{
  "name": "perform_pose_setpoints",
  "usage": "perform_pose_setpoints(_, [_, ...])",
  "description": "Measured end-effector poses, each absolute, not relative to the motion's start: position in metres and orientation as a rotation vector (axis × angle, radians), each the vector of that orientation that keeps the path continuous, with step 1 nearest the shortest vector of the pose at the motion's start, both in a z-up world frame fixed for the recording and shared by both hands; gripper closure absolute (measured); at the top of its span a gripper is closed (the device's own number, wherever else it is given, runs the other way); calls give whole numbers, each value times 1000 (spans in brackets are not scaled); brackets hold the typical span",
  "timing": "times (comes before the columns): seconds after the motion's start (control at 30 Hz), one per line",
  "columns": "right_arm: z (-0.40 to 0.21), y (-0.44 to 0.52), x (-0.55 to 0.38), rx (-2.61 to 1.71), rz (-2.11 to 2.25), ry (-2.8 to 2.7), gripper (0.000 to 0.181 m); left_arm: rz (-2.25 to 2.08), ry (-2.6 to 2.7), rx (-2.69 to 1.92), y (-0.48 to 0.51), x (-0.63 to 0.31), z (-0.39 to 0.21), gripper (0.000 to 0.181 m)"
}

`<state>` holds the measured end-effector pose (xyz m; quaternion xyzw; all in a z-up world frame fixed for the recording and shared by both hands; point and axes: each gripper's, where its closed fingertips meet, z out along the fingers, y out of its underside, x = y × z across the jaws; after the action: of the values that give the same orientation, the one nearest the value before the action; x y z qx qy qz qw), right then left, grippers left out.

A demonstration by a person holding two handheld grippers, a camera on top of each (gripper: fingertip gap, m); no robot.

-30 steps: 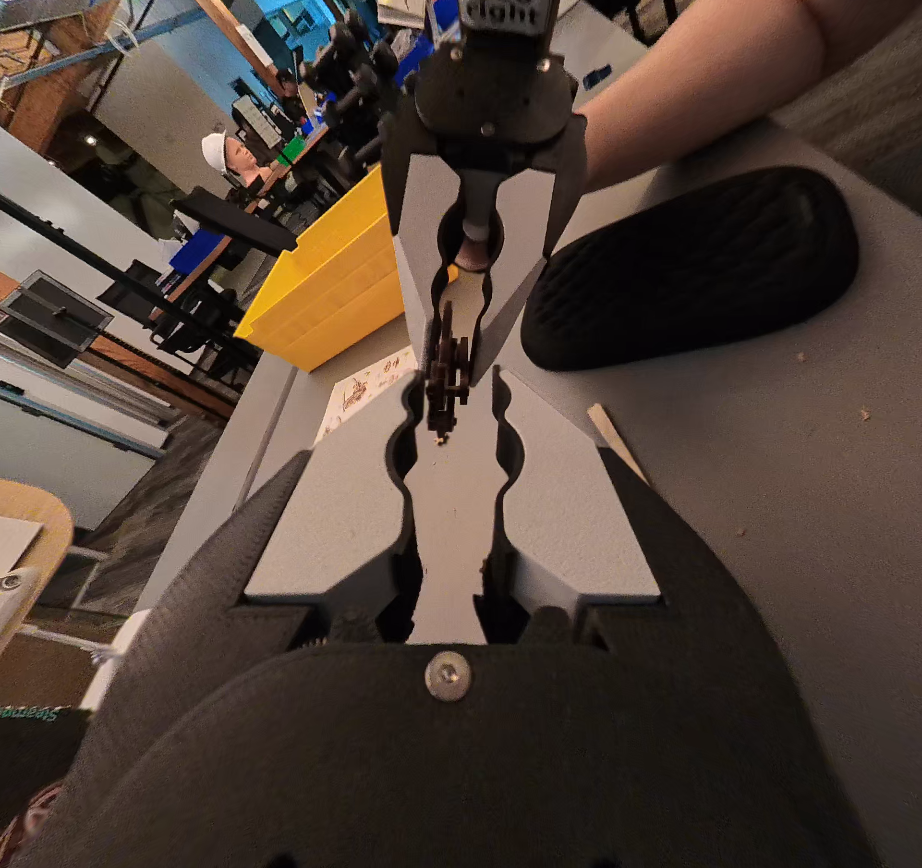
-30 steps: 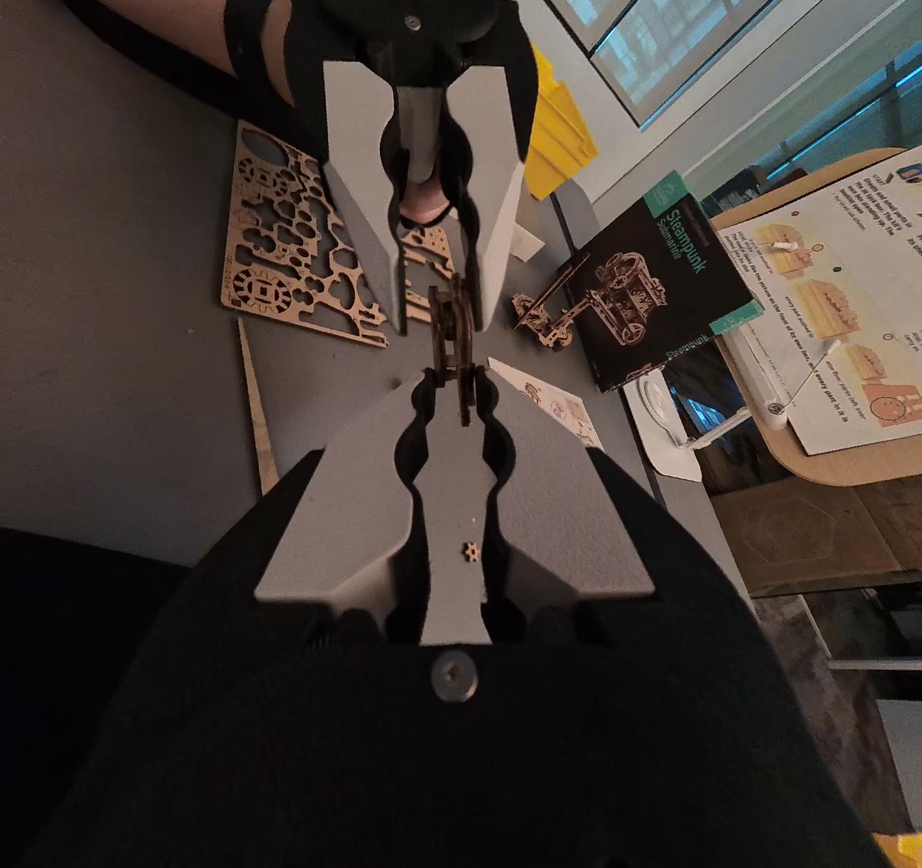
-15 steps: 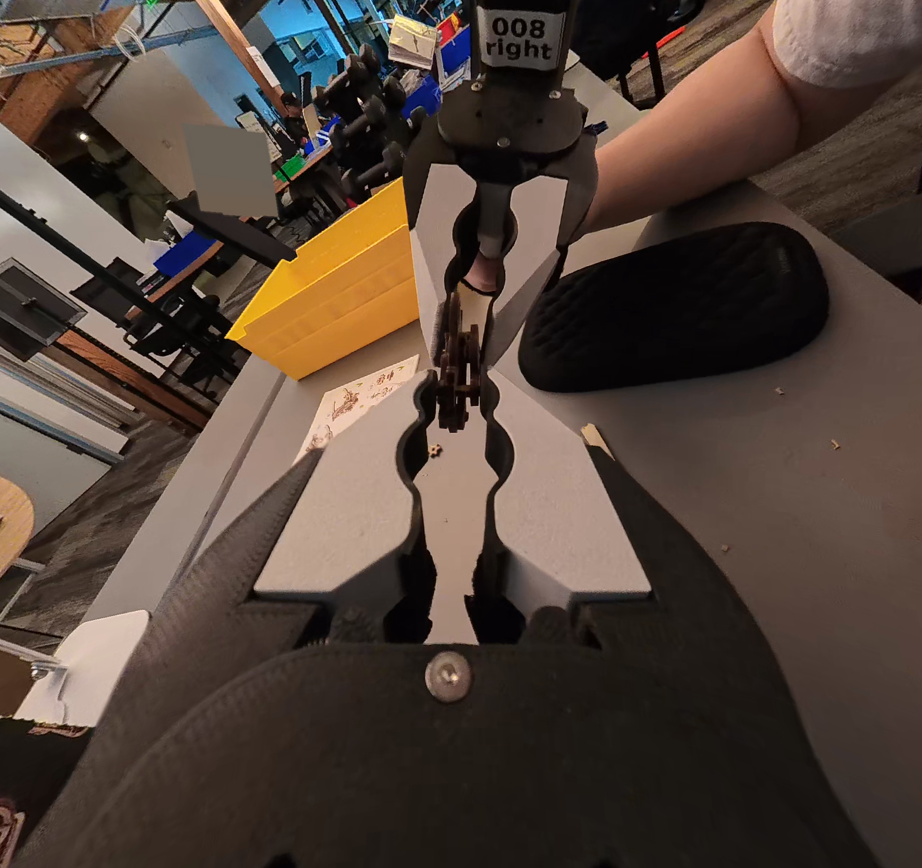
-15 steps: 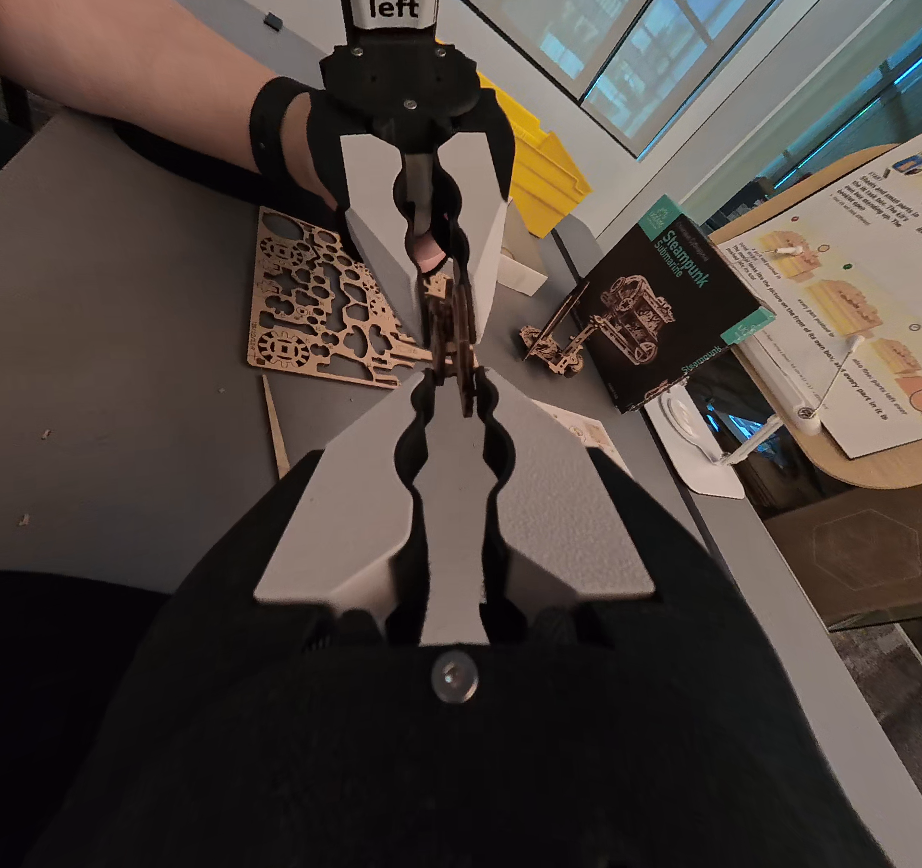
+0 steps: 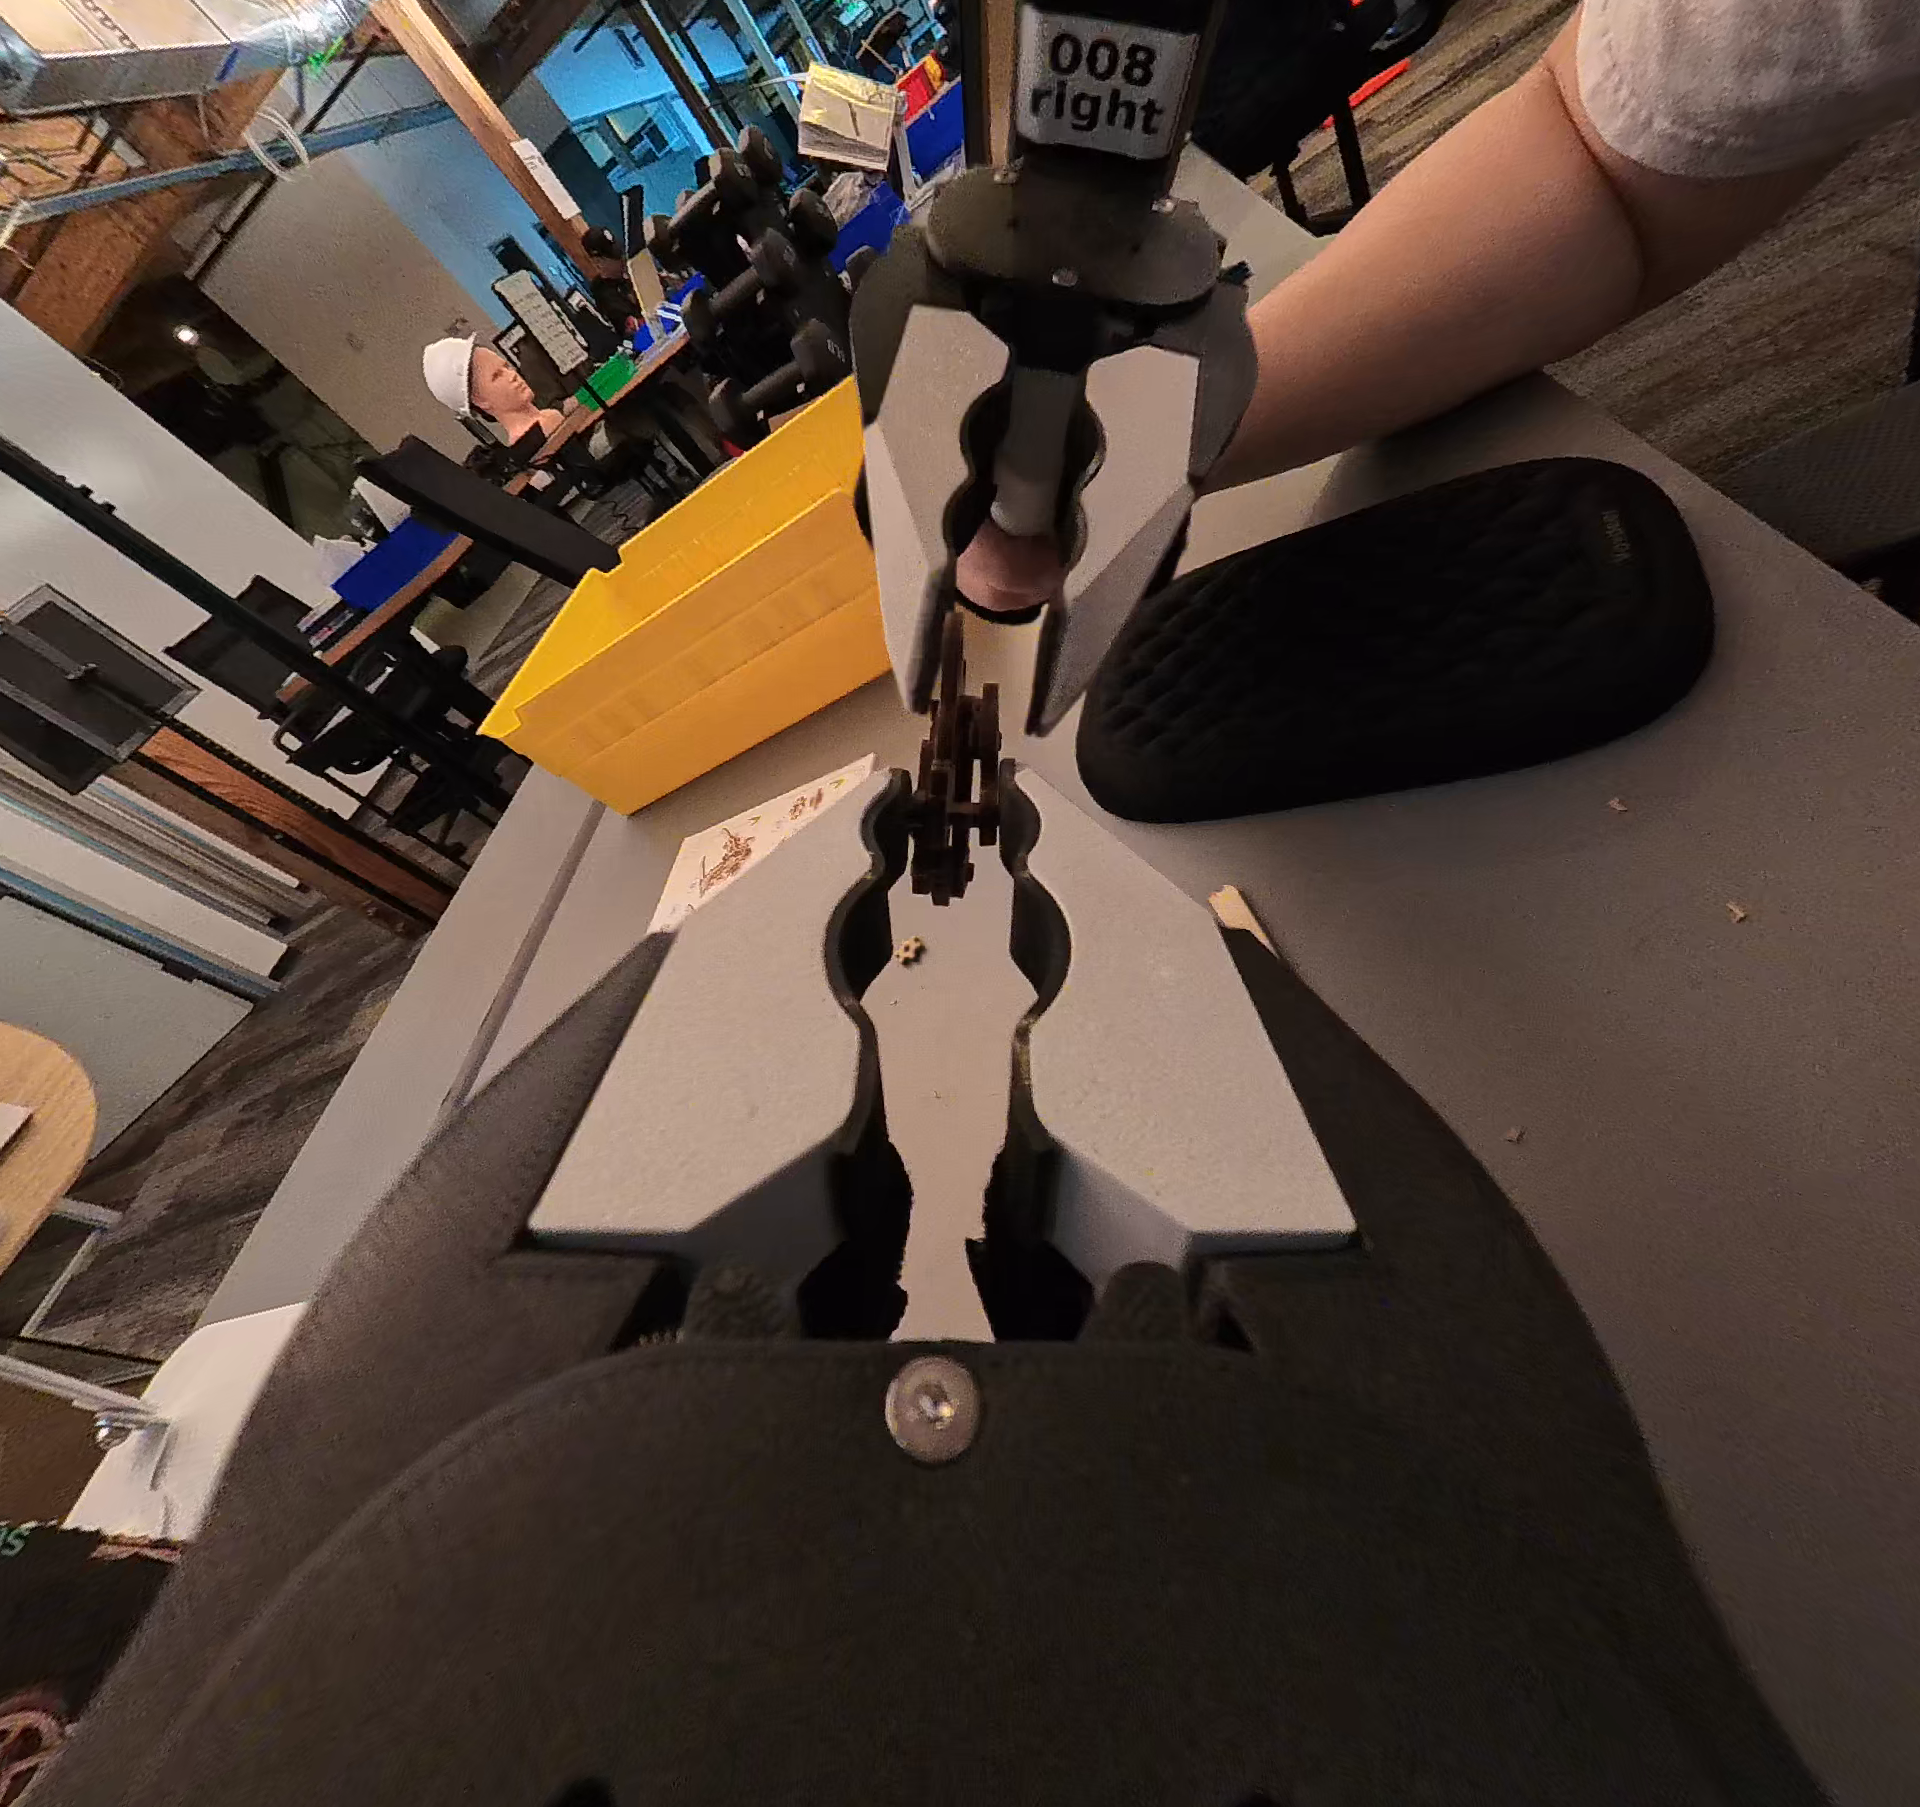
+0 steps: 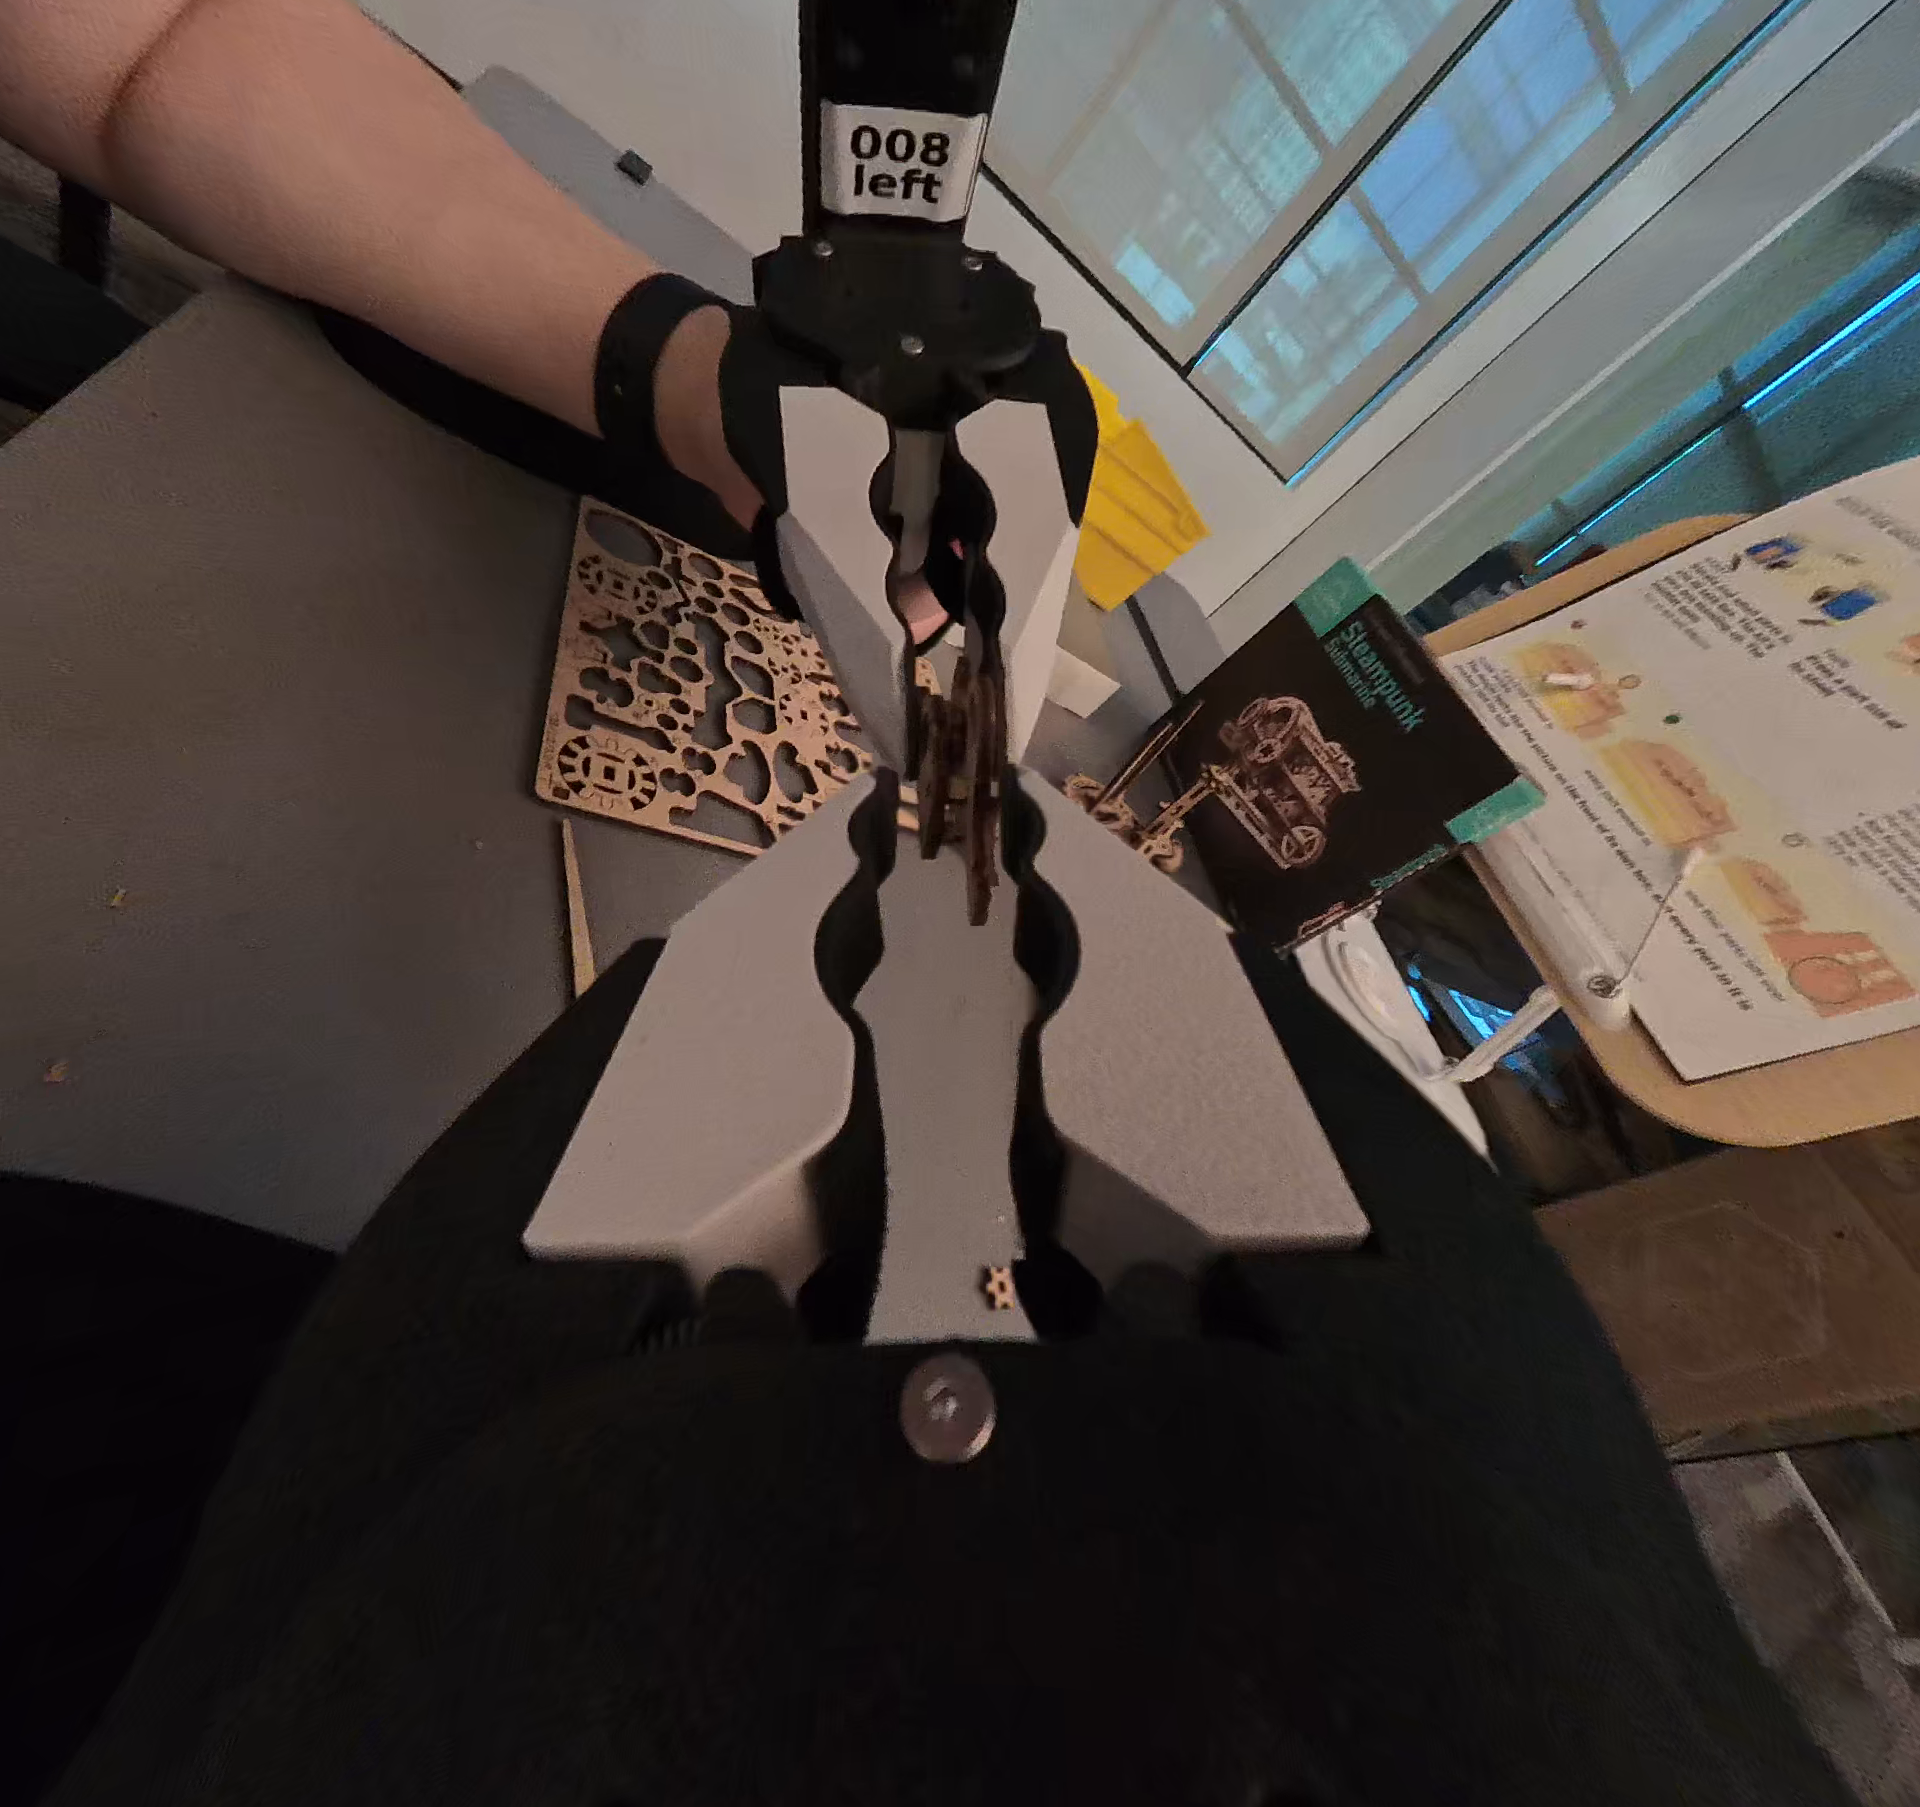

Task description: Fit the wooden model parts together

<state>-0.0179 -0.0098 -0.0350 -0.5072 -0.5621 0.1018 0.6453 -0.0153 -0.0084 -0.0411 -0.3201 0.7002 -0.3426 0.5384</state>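
A small dark wooden gear assembly (image 5: 956, 801) hangs in the air between the two grippers, which face each other tip to tip. My left gripper (image 5: 956, 789) is closed on its near end. My right gripper (image 6: 954, 789) is closed on the other end of the assembly (image 6: 961, 791). In the right wrist view the left gripper (image 6: 961, 760) comes down from the top. In the left wrist view the right gripper (image 5: 979, 716) does the same, with a thin wooden part between its fingers. A tiny wooden piece (image 5: 911, 949) lies on the grey table (image 5: 1558, 978) below.
A cut-out wooden parts sheet (image 6: 686, 708), a thin wooden stick (image 6: 577, 916), a partly built model (image 6: 1143, 812) and a dark kit box (image 6: 1340, 749) lie behind the left gripper. Yellow bins (image 5: 707, 656) and a black padded rest (image 5: 1403, 635) flank the right gripper. An instruction sheet (image 6: 1714, 770) lies on a side table. The grippers are tip to tip, or close to it. The tiny wooden piece (image 5: 911, 949) is about equally far from each gripper, around 15 cm. My right wrist view (image 6: 990, 1295) looks at it from another angle.
My left gripper's jaws have narrowed onto the assembly. Both grippers have lifted and tilted together, staying tip to tip, so more of the table shows below.
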Motion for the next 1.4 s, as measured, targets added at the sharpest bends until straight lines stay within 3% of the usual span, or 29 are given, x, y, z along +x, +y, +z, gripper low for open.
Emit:
perform_pose_setpoints(0.1, [-36, -13, -18, -1163, 282, -1287, 172, -820, 1689, -766, -11, -14, -45, 166])
perform_pose_setpoints(0.5, [-70, -3, -17, -1351, 251, -1389, 172, -811, 1774, -859, -10, -12, -63, 166])
perform_pose_setpoints(1.0, [-63, -4, -19, -1344, 311, -1353, 172, -790, 1758, -790, -11, -14, -56, 166])
perform_pose_setpoints(1.2, [-69, 3, -13, -1184, -14, -1426, 172, -679, 1758, -793, -3, -12, -65, 166])
perform_pose_setpoints(1.3, [-72, 15, 0, -1089, -258, -1445, 172, -851, 1687, -936, 2, -13, -55, 151])
perform_pose_setpoints(1.4, [-75, 21, 5, -1010, -408, -1472, 172, -1044, 1576, -1166, 18, -13, -50, 150])
